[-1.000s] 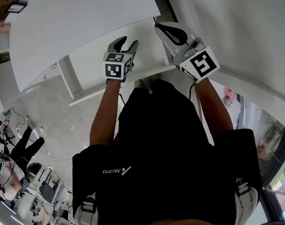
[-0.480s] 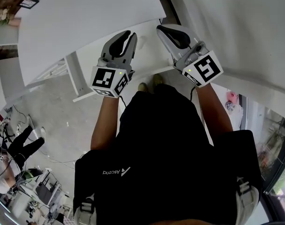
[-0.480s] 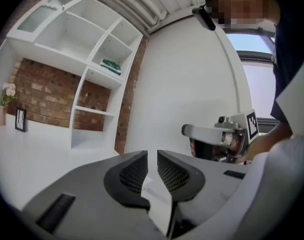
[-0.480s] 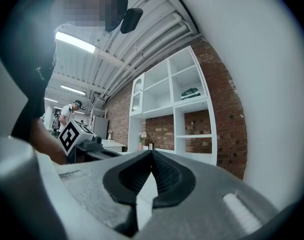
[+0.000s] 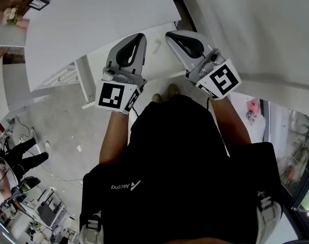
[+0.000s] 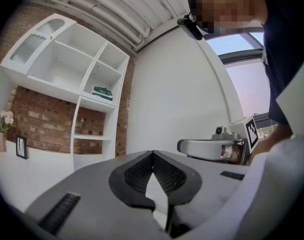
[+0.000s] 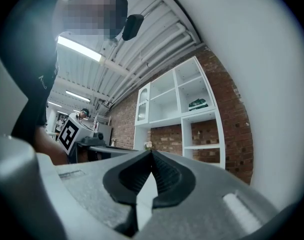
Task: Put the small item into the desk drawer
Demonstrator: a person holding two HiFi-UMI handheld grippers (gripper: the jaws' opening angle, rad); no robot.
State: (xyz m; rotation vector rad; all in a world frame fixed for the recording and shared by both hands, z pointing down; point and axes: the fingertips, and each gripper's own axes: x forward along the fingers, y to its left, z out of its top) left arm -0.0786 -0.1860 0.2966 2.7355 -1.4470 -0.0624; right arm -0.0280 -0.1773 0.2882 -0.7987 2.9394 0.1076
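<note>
Head view: left tool (image 5: 140, 36) is just closing on nothing; right tool (image 5: 171, 34) is sitting together, empty; I'm guessing locating the small item comes next.

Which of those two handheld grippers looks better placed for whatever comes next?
Left, barely. The left gripper lies over the white desk edge; the right gripper sits beside its corner. Both are shut and empty, the left's jaws having just closed. Nothing to pick up shows.
</note>
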